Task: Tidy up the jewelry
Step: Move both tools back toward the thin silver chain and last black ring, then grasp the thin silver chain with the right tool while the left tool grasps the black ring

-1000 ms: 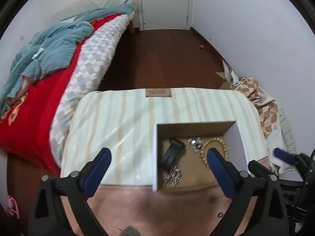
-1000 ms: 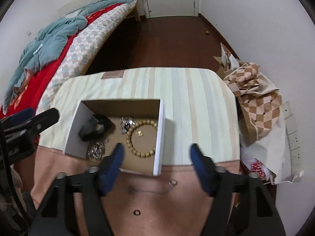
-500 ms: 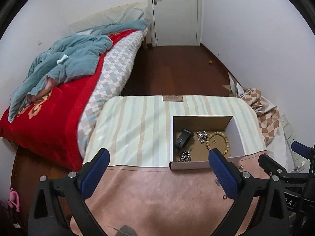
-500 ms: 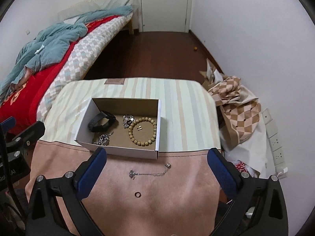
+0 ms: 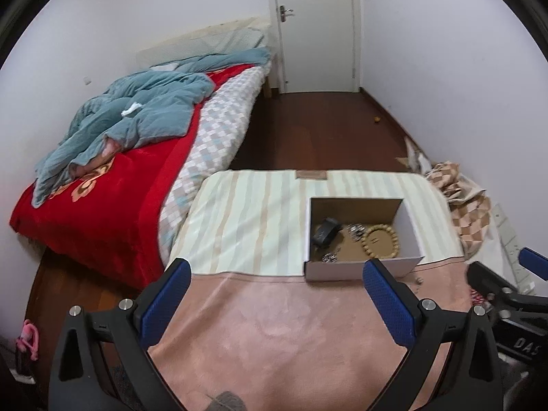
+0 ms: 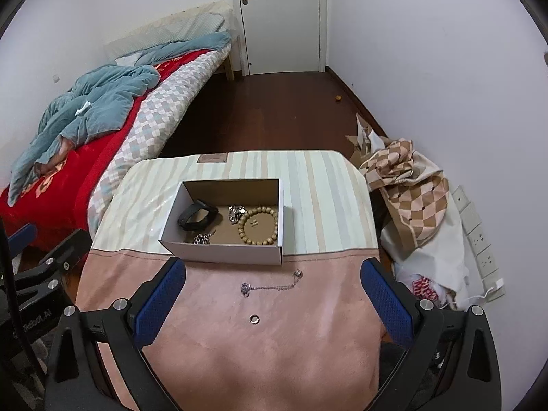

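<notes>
We hold our right hand-held gripper (image 6: 273,303) spread wide, pinching nothing. Between its blue pads lie a thin silver chain (image 6: 270,284) and small ring (image 6: 254,319). Beyond sits the white cardboard box (image 6: 224,251) with brown beads (image 6: 258,225). Our left hand-held gripper (image 5: 272,303) is spread too. We read "DAS" (image 5: 522,345) beside it.

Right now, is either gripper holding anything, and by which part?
Nothing is held. The left gripper and right gripper both stand open and empty; the necklace and ring lie loose on the pink cloth.

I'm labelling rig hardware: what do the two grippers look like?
Both alike: the left gripper and the right gripper have black angular frames, silver bolts and blue textured fingers. White lettering marks the bodies; a thin black cable runs beside the left one.
</notes>
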The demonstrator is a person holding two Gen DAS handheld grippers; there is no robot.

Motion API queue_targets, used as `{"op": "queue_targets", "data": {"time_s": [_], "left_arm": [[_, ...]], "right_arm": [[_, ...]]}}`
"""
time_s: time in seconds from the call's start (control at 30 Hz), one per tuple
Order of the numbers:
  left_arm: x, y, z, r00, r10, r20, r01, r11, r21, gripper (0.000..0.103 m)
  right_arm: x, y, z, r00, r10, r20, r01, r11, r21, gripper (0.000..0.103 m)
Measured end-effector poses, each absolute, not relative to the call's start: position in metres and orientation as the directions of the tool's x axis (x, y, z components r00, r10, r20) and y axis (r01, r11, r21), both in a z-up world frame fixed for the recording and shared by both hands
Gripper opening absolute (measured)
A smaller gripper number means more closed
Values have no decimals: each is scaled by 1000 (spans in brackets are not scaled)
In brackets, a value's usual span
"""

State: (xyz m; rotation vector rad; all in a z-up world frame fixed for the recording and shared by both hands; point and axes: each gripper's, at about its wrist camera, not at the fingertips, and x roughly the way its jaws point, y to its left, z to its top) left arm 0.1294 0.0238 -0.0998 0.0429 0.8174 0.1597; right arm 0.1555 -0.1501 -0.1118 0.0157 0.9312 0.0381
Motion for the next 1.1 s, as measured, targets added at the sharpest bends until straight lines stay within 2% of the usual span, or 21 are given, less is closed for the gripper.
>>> {"op": "queue_targets", "data": {"time_s": [0.23,0.27,0.33,0.47,0.67,0.73,0.93,1.0,1.1], "left_arm": [[141,23,-173,560,238,-794,-161,971,177,103],[143,24,-186,541,256,-801,-166,966,197,103],[147,27,-205,507,291,-811,-181,956,229,103],[157,39,-235,448,336,-828,-208,941,269,103],[164,55,-254,409,369,-834,-233,927,296,103],[166,59,-258,400,373,-837,-235,925,300,103],[165,61,-261,393,364,-844,-238,927,289,103],[167,56,-264,392,356,-849,-226,931,286,103],[169,47,-266,395,346,-851,-206,936,285,103]], "right_arm": [[163,-182,-191,507,77,-859,23,994,103,102],[164,-184,-203,491,99,-865,17,992,123,100],[167,-183,-227,464,141,-875,-5,988,156,83],[174,-172,-266,424,194,-885,-49,980,191,78],[193,-138,-290,420,205,-884,-137,977,162,63],[199,-125,-296,416,194,-889,-167,977,135,52],[214,-166,-295,461,139,-876,-1,988,157,51],[220,-177,-302,450,134,-883,16,987,159,51],[226,-178,-306,468,111,-877,-14,993,117,45]]}}
